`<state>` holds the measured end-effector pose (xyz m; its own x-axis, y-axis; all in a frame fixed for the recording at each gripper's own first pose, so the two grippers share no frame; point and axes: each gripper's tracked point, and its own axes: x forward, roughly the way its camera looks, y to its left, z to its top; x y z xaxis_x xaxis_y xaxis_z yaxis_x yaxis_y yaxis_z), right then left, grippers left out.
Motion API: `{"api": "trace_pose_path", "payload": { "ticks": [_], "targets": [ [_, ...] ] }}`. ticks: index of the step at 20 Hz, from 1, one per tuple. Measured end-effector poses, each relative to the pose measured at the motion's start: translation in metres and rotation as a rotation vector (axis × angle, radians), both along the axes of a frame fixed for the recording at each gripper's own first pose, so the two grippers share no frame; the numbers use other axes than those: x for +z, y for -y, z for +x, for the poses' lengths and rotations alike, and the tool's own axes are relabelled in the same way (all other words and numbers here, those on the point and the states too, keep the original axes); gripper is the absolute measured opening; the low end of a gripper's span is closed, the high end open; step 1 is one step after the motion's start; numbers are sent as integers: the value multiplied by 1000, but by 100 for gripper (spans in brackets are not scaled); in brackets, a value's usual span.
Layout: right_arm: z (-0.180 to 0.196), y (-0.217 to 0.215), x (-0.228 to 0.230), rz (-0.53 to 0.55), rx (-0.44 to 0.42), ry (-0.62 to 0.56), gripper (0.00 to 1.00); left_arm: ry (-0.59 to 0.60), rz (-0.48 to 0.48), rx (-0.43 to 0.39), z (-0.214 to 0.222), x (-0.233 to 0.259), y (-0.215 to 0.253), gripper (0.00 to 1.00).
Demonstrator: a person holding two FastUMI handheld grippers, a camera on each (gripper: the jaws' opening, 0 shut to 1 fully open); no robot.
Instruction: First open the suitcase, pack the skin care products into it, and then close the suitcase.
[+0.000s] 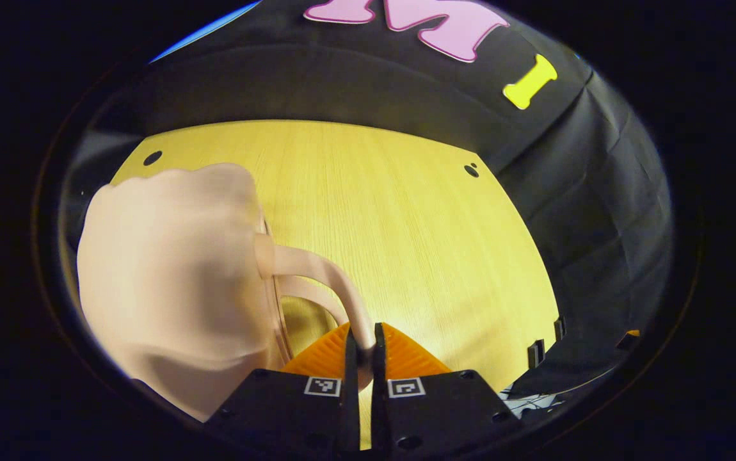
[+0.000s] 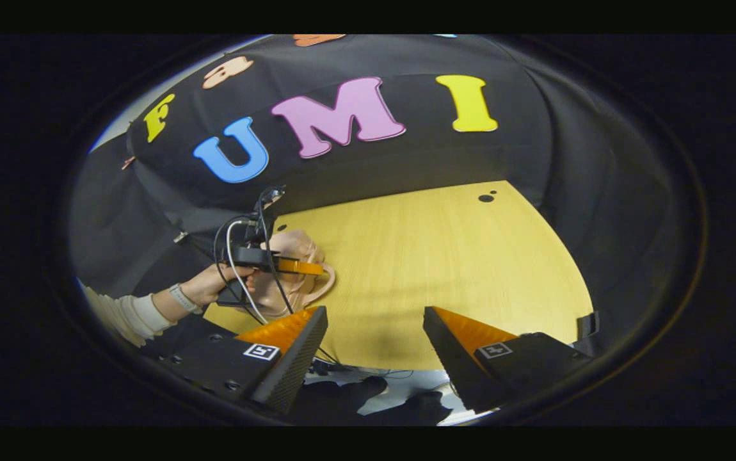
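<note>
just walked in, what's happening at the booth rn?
The left tool is shut on the handle of a pale pink suitcase on the wooden table. The right tool hangs open over the table's near edge, holding nothing. Whether the suitcase is open isn't clear.

lighting: warm, uneven; desk (image 1: 406, 211) brightly lit, yellow cast, brightest mid-surface in the left gripper view. shadows: soft dark patch on the desk ahead of the right hand-held gripper (image 2: 374, 333). surroundings: dim, booth cloth nearly black. focus: pale suitcase (image 1: 169, 288) close to the lens, soft and slightly overexposed. distortion: strong fisheye bending, desk edges curved, rim detail smeared and darkened.
</note>
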<state>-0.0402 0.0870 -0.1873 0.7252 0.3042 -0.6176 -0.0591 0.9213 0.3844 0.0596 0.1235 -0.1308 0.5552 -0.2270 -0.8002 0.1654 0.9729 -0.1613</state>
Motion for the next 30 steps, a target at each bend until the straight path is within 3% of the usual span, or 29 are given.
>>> {"api": "trace_pose_path", "payload": {
  "ticks": [2,5,6,9,12,14,16,19,22,24,30],
  "targets": [
    [-8,7,-6,9,-17,16,96,37,99,-4,5,4,-2,28],
    [-12,16,-4,-19,-1,82,96,193,170,-15,-3,43,7,69],
    [-13,20,-2,-43,15,110,96,259,181,-3,-6,63,11,91],
    [-9,52,20,-97,53,238,97,494,172,48,-35,134,39,97],
    [0,78,70,-147,34,429,98,706,174,150,-83,203,66,97],
    [2,85,104,-163,42,555,98,810,161,208,-120,235,83,96],
    [0,84,111,-182,96,590,97,893,179,270,-160,260,81,96],
    [7,73,139,-174,161,668,98,951,178,309,-205,287,85,96],
    [16,76,169,-178,84,758,98,1003,176,351,-232,313,74,96],
    [19,69,188,-188,49,817,97,1033,178,335,-243,330,70,97],
    [10,54,194,-220,49,841,96,1049,185,297,-248,348,62,97]
  ]
}}
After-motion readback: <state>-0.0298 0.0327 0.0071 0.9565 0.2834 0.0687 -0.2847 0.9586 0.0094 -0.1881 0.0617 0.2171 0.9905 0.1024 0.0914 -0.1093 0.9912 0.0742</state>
